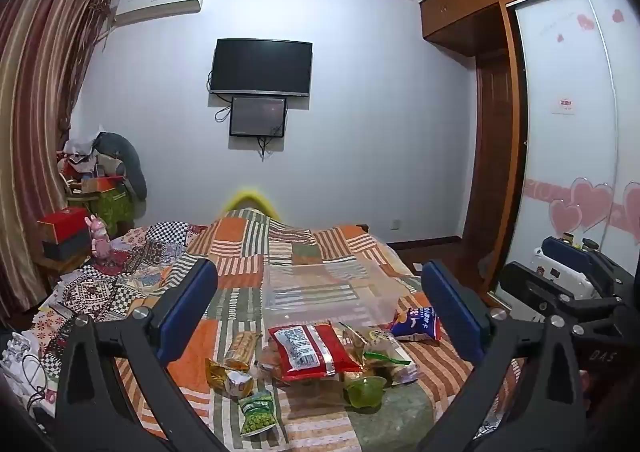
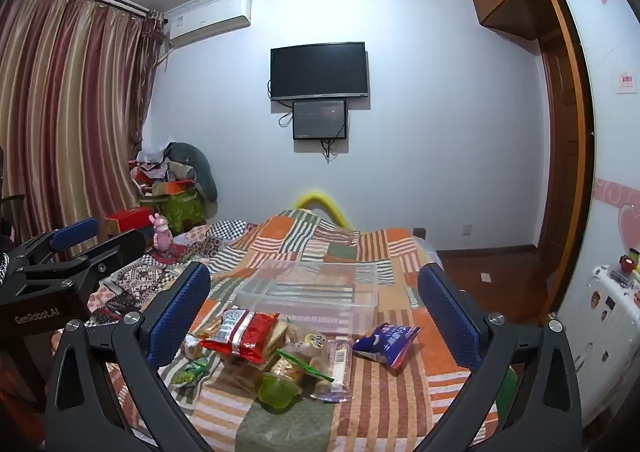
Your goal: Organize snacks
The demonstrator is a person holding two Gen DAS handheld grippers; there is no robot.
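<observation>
A pile of snack packets lies on the patchwork bed: a red packet (image 1: 306,348) (image 2: 244,334), a blue packet (image 1: 416,325) (image 2: 386,341), a green pea packet (image 1: 258,414) (image 2: 188,372), a yellow packet (image 1: 228,374) and a green jelly cup (image 1: 364,390) (image 2: 276,392). A clear plastic bin (image 1: 324,294) (image 2: 312,290) stands empty just behind them. My left gripper (image 1: 320,316) is open above the pile, holding nothing. My right gripper (image 2: 314,314) is open and empty too. Each gripper shows at the edge of the other's view.
The bed's quilt (image 1: 280,248) runs to the far wall under a TV (image 1: 262,67). Boxes and a pink toy (image 1: 100,238) crowd the left side by the curtain. A wardrobe (image 1: 568,132) and a white suitcase (image 2: 612,316) stand on the right.
</observation>
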